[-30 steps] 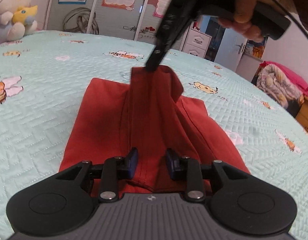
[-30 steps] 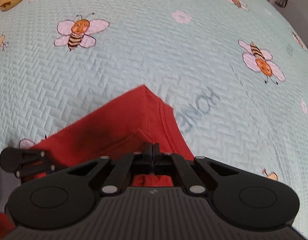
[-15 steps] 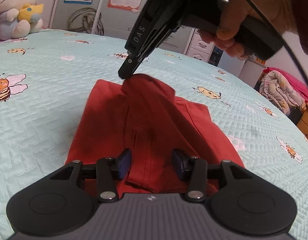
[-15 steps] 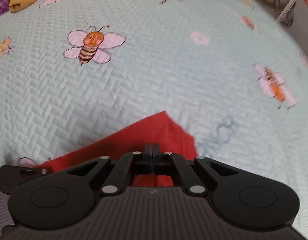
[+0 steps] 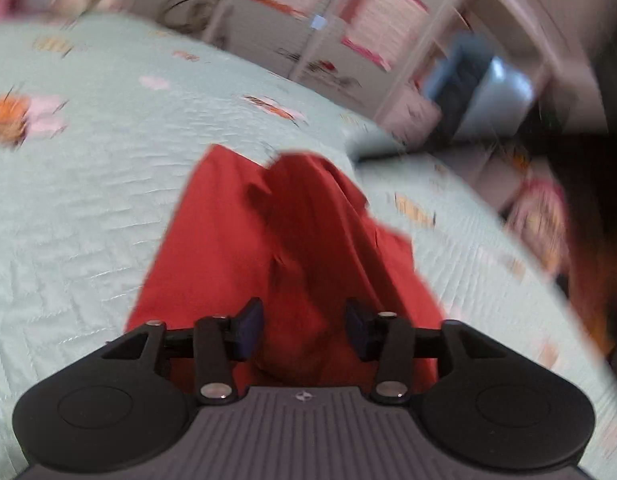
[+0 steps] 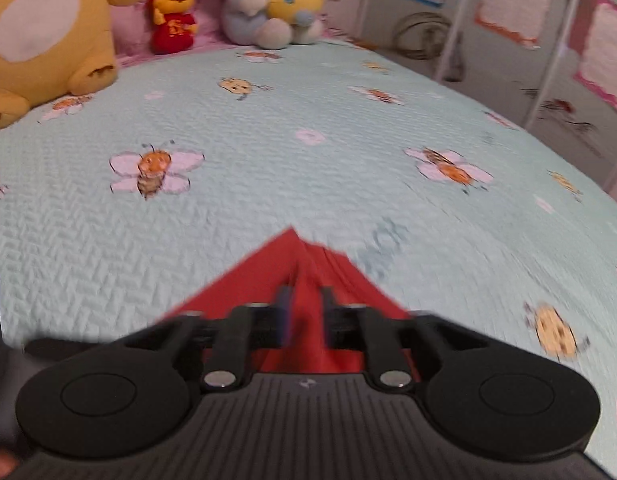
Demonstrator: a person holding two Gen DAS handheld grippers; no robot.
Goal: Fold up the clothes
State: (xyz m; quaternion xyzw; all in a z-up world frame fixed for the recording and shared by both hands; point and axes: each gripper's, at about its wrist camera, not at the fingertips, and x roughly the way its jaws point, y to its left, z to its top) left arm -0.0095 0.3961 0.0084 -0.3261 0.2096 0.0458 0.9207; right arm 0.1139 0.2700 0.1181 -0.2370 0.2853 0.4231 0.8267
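A red garment (image 5: pixel 244 240) lies on the bed (image 5: pixel 88 184) beneath both of my tools, spread flat on its left side and bunched into a raised ridge running down its middle. My left tool (image 5: pixel 304 330) stands wide, its two blue-padded fingers (image 5: pixel 250 326) set apart on either side of that ridge, with cloth between them but not pinched. From the right wrist, the garment (image 6: pixel 284 264) tapers to a point on the bee-print quilt (image 6: pixel 268 160). My right tool (image 6: pixel 304 318) shows a narrow gap, red cloth passing between the fingers (image 6: pixel 284 312); I cannot tell through the blur whether they touch the fabric. At the head of the bed sit a yellow plush (image 6: pixel 48 36), a small red doll (image 6: pixel 172 16) and a white cat plush (image 6: pixel 264 0), well apart from the garment. The left wrist view is heavily blurred.
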